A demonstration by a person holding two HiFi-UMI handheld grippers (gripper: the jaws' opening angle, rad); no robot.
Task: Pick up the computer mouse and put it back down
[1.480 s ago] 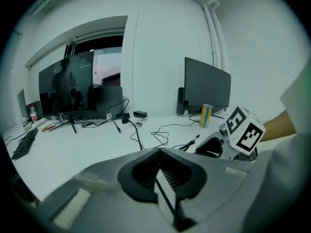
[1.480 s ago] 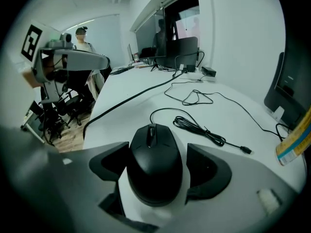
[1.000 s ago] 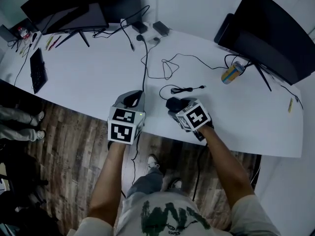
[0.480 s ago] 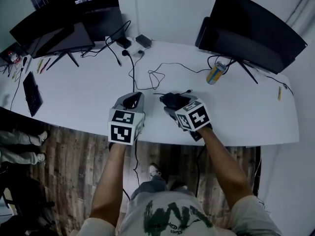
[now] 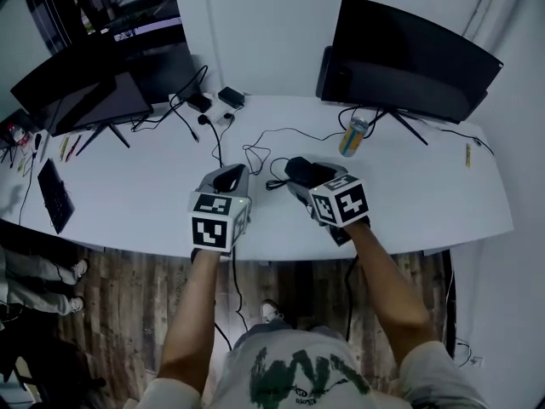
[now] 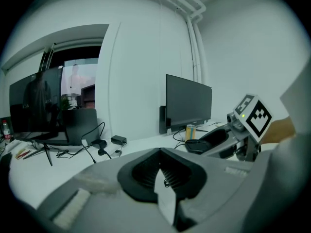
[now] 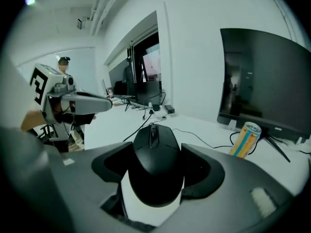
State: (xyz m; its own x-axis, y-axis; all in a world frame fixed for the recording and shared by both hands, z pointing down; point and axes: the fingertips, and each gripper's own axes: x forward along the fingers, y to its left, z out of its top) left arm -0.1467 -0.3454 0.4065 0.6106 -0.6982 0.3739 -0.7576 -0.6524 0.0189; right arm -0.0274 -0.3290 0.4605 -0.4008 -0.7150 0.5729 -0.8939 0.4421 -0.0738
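Over the white desk (image 5: 128,186), the right gripper (image 5: 301,176) clasps a black mouse (image 5: 297,168). A drink can (image 5: 352,136) stands at its one o'clock, the left gripper (image 5: 226,177) at nine.

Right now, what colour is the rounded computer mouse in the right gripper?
Plain black mouse; the right gripper view shows it best.

Mouse (image 7: 156,166) higher above desk (image 5: 128,186)
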